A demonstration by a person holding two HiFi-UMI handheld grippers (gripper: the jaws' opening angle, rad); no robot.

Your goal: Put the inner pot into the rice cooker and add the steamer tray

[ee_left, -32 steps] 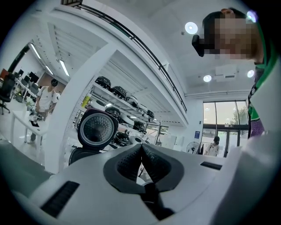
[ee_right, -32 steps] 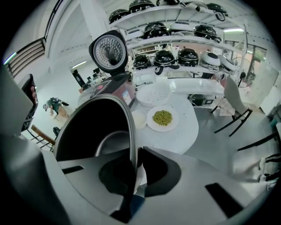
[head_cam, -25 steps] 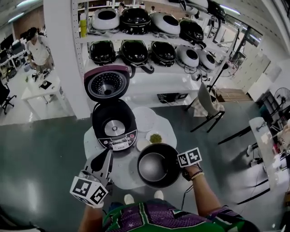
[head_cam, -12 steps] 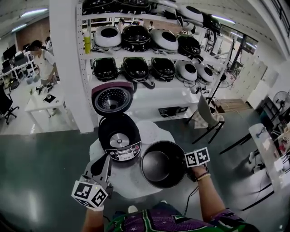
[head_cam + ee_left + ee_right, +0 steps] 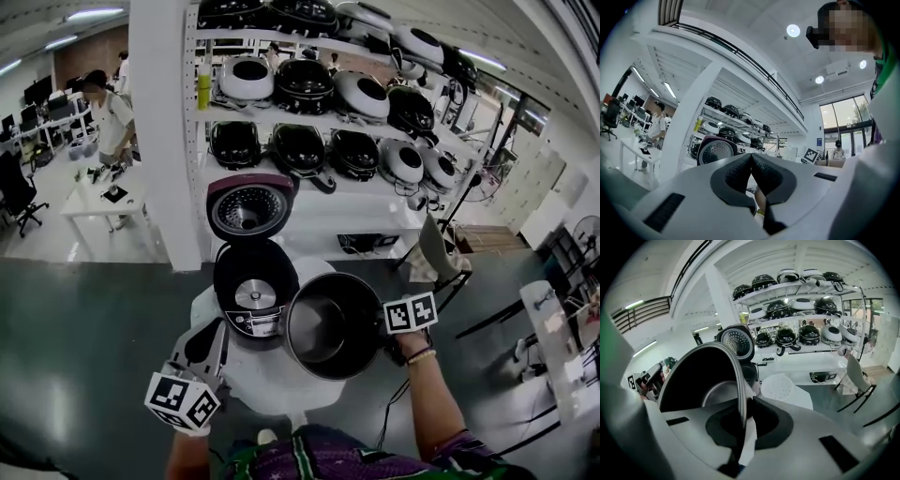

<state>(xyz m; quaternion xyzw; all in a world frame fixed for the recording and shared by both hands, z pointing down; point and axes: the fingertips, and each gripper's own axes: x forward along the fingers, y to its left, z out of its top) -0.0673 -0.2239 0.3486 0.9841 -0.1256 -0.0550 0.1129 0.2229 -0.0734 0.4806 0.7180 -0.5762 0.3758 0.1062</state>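
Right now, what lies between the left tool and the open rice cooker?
Nothing stands there: the head view shows only a narrow strip of bare white table between the left tool and the rice cooker.

A glossy dark grey-green floor (image 5: 75, 309) fills the lower frame. At upper centre a white shelving unit (image 5: 190, 141) carries rows of cookers (image 5: 300, 145), just right of a broad white pillar (image 5: 159, 131). At left, a person (image 5: 111, 108) stands by a white desk (image 5: 94, 202), with a black office chair (image 5: 17, 192) at the far left. A folding chair (image 5: 436, 258) stands right. Strip lights (image 5: 89, 14) glow upper left; tall windows (image 5: 846, 122) show in the left gripper view.
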